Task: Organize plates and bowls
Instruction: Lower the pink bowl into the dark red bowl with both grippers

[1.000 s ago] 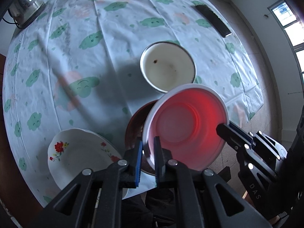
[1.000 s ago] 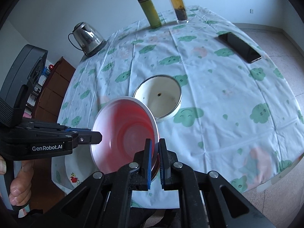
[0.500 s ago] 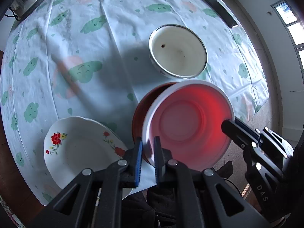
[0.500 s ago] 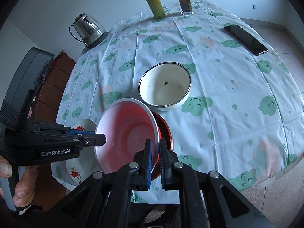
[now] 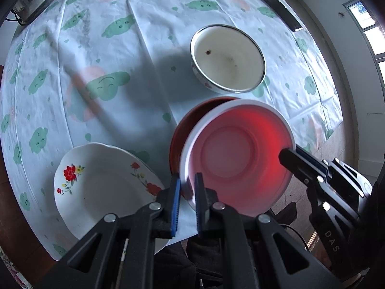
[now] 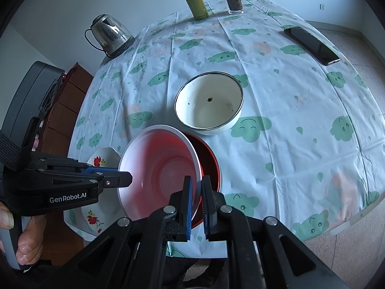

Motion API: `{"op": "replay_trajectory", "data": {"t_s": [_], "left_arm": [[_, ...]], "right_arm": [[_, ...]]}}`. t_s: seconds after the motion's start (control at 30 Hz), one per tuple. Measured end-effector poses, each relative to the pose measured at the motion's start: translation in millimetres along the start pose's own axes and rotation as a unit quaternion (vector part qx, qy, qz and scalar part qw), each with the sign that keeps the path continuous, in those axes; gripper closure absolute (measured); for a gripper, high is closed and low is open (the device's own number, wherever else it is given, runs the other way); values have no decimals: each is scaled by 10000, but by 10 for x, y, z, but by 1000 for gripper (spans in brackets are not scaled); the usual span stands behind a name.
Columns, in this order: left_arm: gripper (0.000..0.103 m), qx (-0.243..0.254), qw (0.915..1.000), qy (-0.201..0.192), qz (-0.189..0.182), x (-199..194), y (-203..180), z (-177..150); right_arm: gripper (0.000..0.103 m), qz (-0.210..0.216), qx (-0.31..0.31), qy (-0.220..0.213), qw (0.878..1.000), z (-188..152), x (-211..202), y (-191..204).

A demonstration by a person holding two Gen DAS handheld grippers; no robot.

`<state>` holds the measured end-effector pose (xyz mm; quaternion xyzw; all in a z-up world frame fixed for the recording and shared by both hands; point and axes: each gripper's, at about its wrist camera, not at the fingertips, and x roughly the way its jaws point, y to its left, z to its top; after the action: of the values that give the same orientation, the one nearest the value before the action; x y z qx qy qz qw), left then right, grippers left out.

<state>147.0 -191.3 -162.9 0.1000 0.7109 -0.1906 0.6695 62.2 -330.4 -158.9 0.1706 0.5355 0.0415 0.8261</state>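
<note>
In the left view, the left gripper (image 5: 187,201) has its jaws clamped on the pink bowl (image 5: 237,155) rim, above a dark red bowl (image 5: 190,122) (near the flowered plate (image 5: 101,187)). In the right view, the right gripper (image 6: 196,203) pinches the other rim, jaws tight, before the white bowl (image 6: 208,103) on the counter (image 6: 300,110).

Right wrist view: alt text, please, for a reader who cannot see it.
Both grippers, right and left, clamp opposite rims of a tilted pink plastic bowl above a dark red bowl. Beyond sits a white enamel bowl on a cloud-print tablecloth.
</note>
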Motion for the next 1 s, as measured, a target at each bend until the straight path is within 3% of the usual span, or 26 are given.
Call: {"op": "replay_trajectory", "data": {"t_s": [0.73, 1.0], "left_arm": [[96, 15, 9999, 84, 62, 124, -13, 7], [95, 163, 9995, -32, 270, 127, -101, 28]], "right_arm": [[94, -58, -28, 106, 9999, -35, 90, 8], [94, -135, -90, 175, 9997, -37, 124, 13]]}}
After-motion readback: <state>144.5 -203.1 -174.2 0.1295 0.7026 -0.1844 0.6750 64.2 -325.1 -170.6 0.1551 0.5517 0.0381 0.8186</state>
